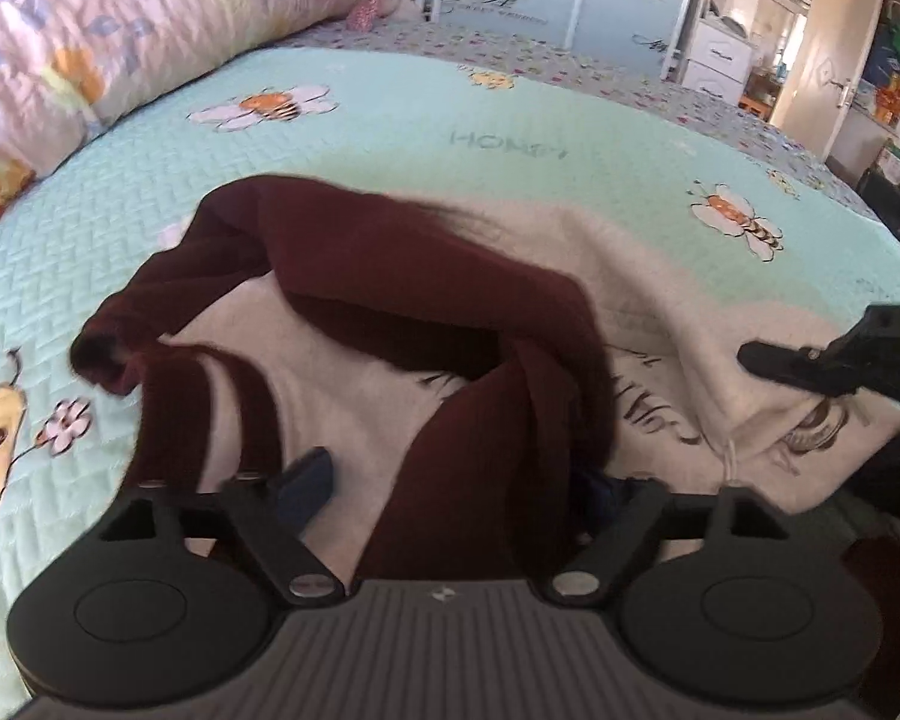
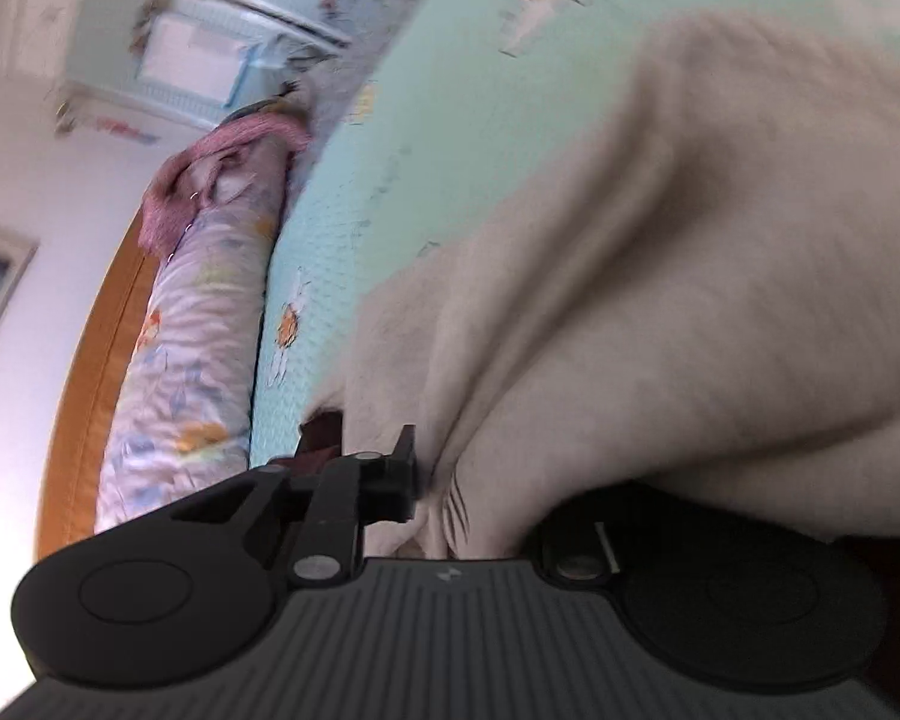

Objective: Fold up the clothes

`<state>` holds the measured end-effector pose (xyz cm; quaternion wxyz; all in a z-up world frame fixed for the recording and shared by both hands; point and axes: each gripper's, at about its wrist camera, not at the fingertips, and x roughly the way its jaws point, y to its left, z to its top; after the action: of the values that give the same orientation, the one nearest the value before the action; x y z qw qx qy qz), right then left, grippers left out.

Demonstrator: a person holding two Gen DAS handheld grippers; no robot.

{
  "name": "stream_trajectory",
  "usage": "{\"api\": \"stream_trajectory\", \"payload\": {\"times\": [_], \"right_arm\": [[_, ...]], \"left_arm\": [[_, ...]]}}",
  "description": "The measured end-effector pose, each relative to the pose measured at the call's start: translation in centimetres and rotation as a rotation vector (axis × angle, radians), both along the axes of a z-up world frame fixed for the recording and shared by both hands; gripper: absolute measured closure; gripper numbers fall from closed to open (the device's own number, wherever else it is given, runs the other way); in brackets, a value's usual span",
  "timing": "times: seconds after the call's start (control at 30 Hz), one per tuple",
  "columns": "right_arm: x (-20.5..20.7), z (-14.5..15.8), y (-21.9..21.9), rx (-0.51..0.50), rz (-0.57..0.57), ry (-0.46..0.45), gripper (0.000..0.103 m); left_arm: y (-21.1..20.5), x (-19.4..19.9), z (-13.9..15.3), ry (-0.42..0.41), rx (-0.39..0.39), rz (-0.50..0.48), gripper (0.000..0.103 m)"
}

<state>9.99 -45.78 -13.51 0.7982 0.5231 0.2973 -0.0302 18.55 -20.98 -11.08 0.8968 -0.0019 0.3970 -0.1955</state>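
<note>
Left-wrist view shows the sweater [image 1: 390, 324], cream body with maroon sleeves, lying rumpled on the bed [image 1: 390, 120]. It looks soft, light and floppy, best taken at hem or cuffs. Left gripper [image 1: 468, 474] gapes wide around a maroon strip; right gripper [image 2: 444, 480] seems pinched on cream cloth. Open quilt lies beyond; pillows [image 1: 90, 48] border one side.

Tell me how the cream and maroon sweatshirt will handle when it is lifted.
Probably floppy: the sweatshirt lies rumpled on the bedspread, its maroon sleeve flopped across it. It will likely sag and drape over the claw, as the right wrist view suggests. Its fuzzy surface seems unlikely to slip.
</note>
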Motion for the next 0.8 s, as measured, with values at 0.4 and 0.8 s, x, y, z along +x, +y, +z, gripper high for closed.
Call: {"api": "stream_trajectory", "payload": {"times": [0.4,0.8], "right_arm": [[-14.4,18.8,1.6,-0.307,0.061,-0.496,0.086],[-24.3,8.2,-3.3,-0.283,-0.142,-0.04,0.061]], "left_arm": [[2.3,-9.7,11.3,-0.148,-0.408,-0.174,0.076],[6.7,-11.6,4.6,0.119,-0.372,-0.045,0.063]]}}
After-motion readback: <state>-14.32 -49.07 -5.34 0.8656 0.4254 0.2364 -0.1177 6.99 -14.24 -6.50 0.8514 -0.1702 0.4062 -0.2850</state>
